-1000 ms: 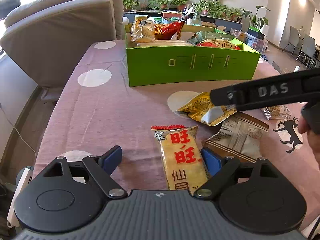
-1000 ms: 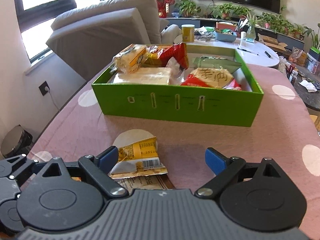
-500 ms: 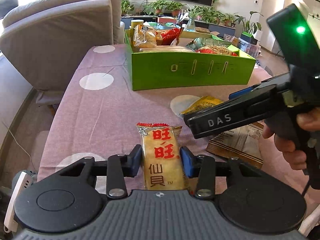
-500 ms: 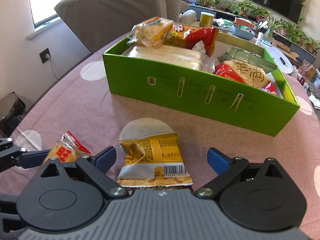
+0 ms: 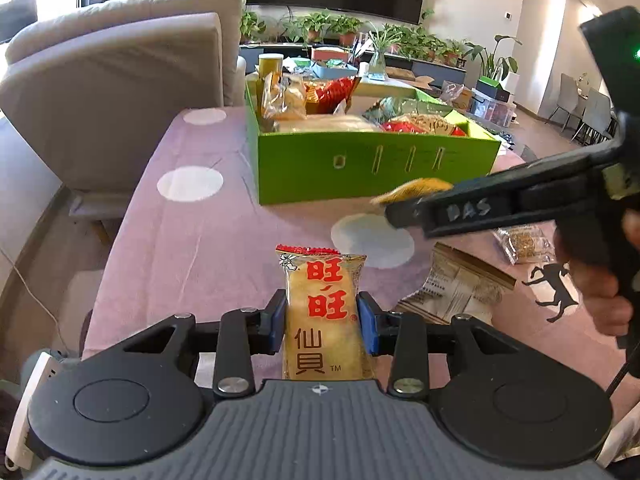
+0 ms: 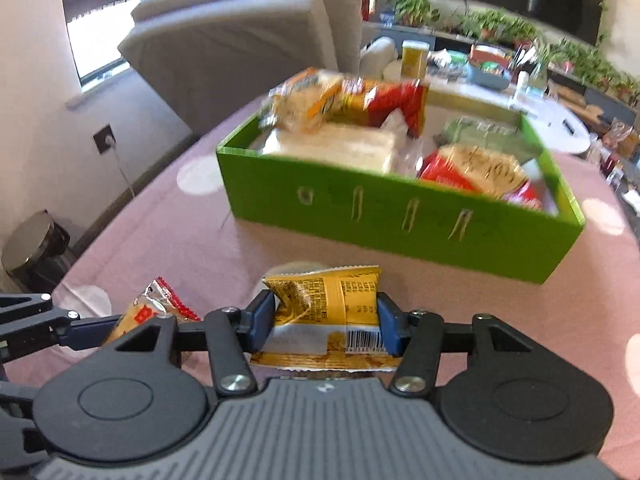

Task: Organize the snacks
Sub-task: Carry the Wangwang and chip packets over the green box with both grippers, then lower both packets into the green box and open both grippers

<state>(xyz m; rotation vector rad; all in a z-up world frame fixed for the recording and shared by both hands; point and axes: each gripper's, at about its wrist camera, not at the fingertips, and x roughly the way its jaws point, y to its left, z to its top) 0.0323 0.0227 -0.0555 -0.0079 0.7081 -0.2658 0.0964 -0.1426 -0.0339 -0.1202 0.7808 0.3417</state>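
Observation:
My left gripper is shut on a yellow rice cracker packet with red characters, held above the pink tablecloth. My right gripper is shut on a crumpled yellow snack packet with a barcode, lifted off the table. That packet also shows at the tip of the right gripper in the left wrist view. The green box holds several snack packets and stands further back on the table; it also shows in the right wrist view. The cracker packet shows at lower left in the right wrist view.
A beige printed packet and a clear packet lie on the tablecloth at the right. A grey sofa stands beyond the table's left edge. A low white table with clutter stands behind the box.
My left gripper closed on the cracker packet and lifted it. My right gripper closed on the yellow packet and raised it toward the green box.

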